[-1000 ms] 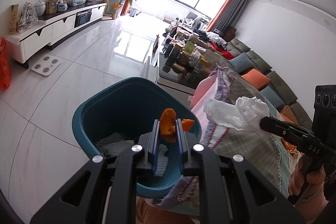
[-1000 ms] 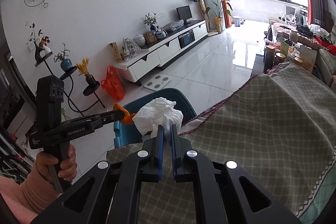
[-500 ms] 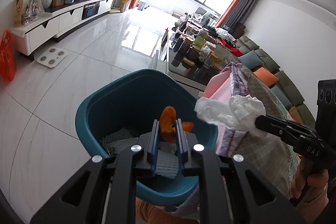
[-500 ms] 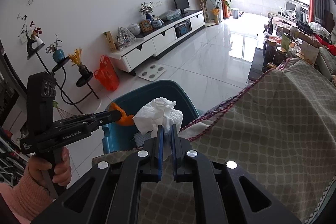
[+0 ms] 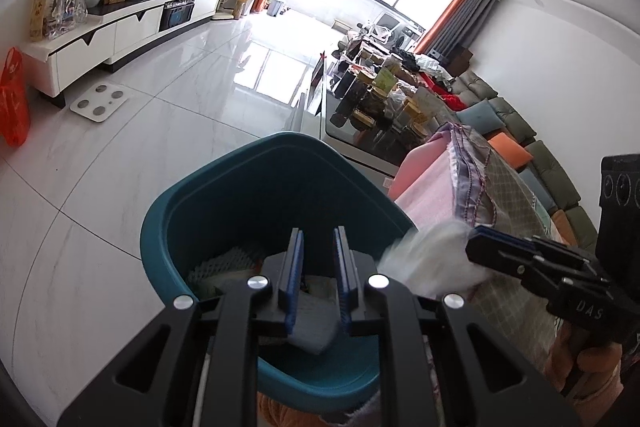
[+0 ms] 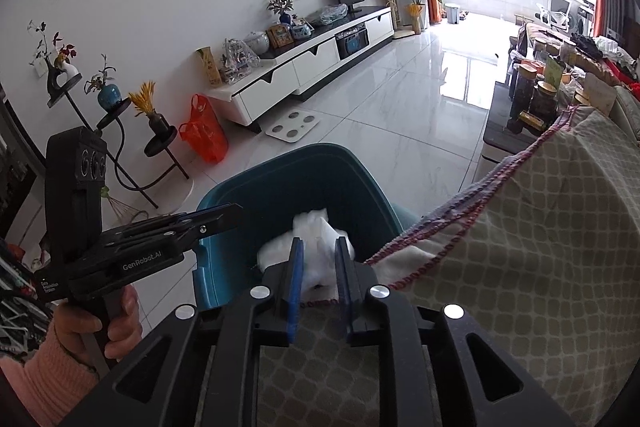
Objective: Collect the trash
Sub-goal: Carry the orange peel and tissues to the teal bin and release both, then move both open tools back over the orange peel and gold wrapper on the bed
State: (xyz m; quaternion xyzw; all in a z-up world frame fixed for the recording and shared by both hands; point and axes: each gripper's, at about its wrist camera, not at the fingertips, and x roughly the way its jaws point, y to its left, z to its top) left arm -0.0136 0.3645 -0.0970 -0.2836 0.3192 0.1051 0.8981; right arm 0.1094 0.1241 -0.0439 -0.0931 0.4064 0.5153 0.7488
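A teal trash bin (image 5: 224, 195) stands on the floor beside the cloth-covered table; it also shows in the right wrist view (image 6: 280, 183). My left gripper (image 5: 318, 251) is open and empty above the bin, which holds trash (image 5: 224, 263). My right gripper (image 6: 318, 259) is open over the bin's rim, with a crumpled white tissue (image 6: 316, 239) loose between and just beyond the jaws. In the left wrist view the tissue (image 5: 424, 263) looks blurred at the right gripper's tip, by the bin's right rim.
A checked cloth (image 6: 520, 227) covers the table at the right. A coffee table with jars (image 5: 384, 99) and a sofa (image 5: 532, 155) lie beyond. A white TV cabinet (image 6: 304, 67), a scale (image 6: 292, 123), an orange bag (image 6: 204, 135) and plant stands (image 6: 120, 115) sit left.
My left gripper opened and the orange peel it held is gone from the jaws. My right gripper opened and moved over the bin; the tissue is loose and blurred.
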